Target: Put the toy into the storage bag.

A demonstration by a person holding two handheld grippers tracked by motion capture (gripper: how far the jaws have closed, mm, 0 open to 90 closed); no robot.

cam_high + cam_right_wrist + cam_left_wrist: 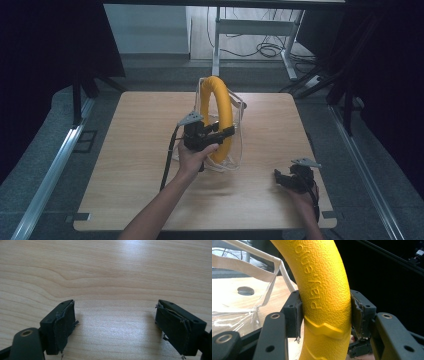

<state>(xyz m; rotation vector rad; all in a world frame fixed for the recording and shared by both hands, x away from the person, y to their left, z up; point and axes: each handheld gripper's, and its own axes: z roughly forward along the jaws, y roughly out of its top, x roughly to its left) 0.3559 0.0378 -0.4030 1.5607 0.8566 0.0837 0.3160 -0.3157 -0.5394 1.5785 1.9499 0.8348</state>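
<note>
Ring (218,117) placement is what we're looking at here: the yellow thing stands upright on its edge near the middle of the table (130,165), its plane running near-to-far, so from above it reads as a tall narrow oval. Our left gripper (227,132) comes at it from the left and is clamped across the lower part of the tube, pads pressing the textured yellow surface on both sides, which is really plain in the left gripper view (325,315). So the bit that matters for whatever comes next is that the ring's long axis is vertical and it sits inside, or at least against, a clear plastic bag (239,125) with pale trim. The bag wraps around the far and right side of the ring, and we'd guess the ring either goes deeper in or comes out along that near-far line. The right gripper (281,177) rests well apart at the near right corner, jaws spread wide over bare wood with nothing between them, so the left hand is obviously the closer one. Hard to say where the bag's opening actually faces, since the plastic is see-through and mostly vanishes against the table. The ring's bottom contact with the table is hidden behind the left hand (195,157) too.
</note>
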